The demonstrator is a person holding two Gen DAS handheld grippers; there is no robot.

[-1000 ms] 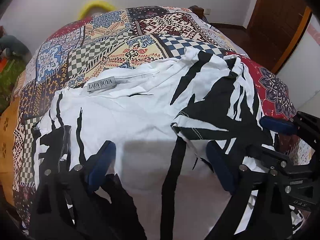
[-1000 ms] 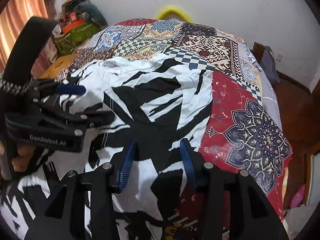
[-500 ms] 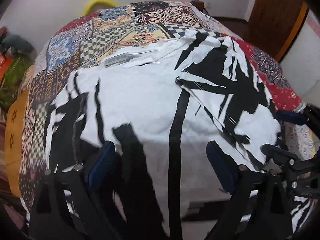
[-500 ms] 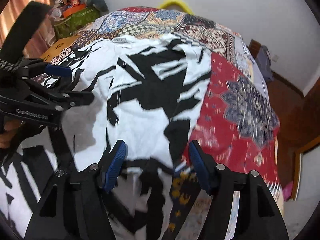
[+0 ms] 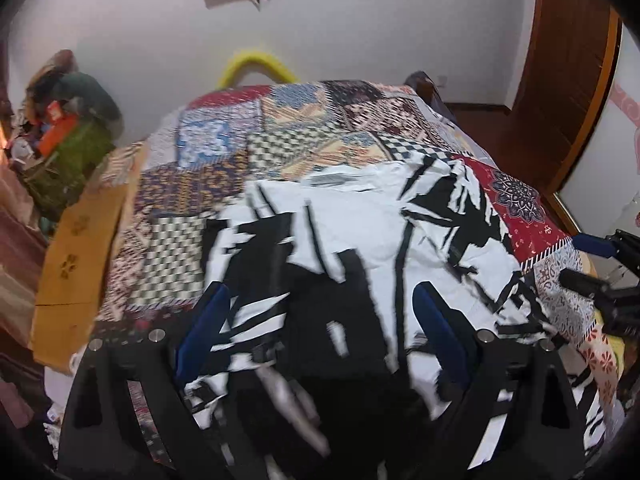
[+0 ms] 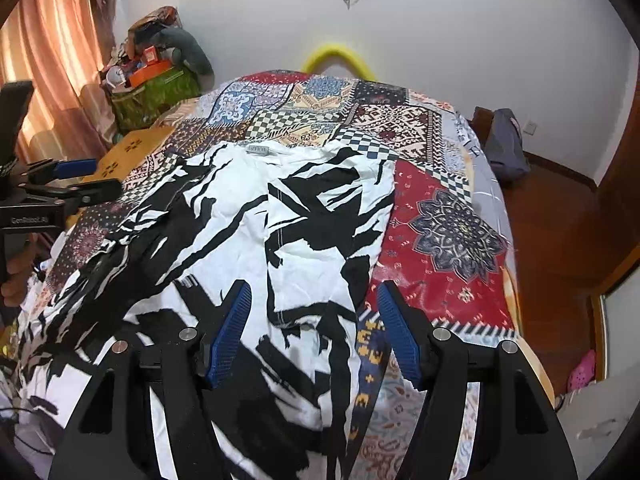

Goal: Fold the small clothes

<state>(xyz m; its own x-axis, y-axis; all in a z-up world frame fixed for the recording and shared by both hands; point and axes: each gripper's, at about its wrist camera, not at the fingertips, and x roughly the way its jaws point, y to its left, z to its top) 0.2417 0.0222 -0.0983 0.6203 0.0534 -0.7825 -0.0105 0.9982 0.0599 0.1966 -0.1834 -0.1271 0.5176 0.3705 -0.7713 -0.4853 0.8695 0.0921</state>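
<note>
A white garment with a bold black print lies spread on the patchwork bed cover, its right side folded in over the middle and its grey neck label at the far end. It also shows in the left wrist view, blurred. My left gripper is open and empty above the garment's near left part. My right gripper is open and empty above its near right edge. Each gripper shows at the edge of the other's view.
The patchwork bed cover reaches the far wall. A yellow curved bar stands behind the bed. A cluttered green bag and curtain are at the left; a wooden door and floor at the right.
Both grippers have pulled back and up from the garment, so more of the bed and room shows. My right gripper has opened wider. The garment lies where it was.
</note>
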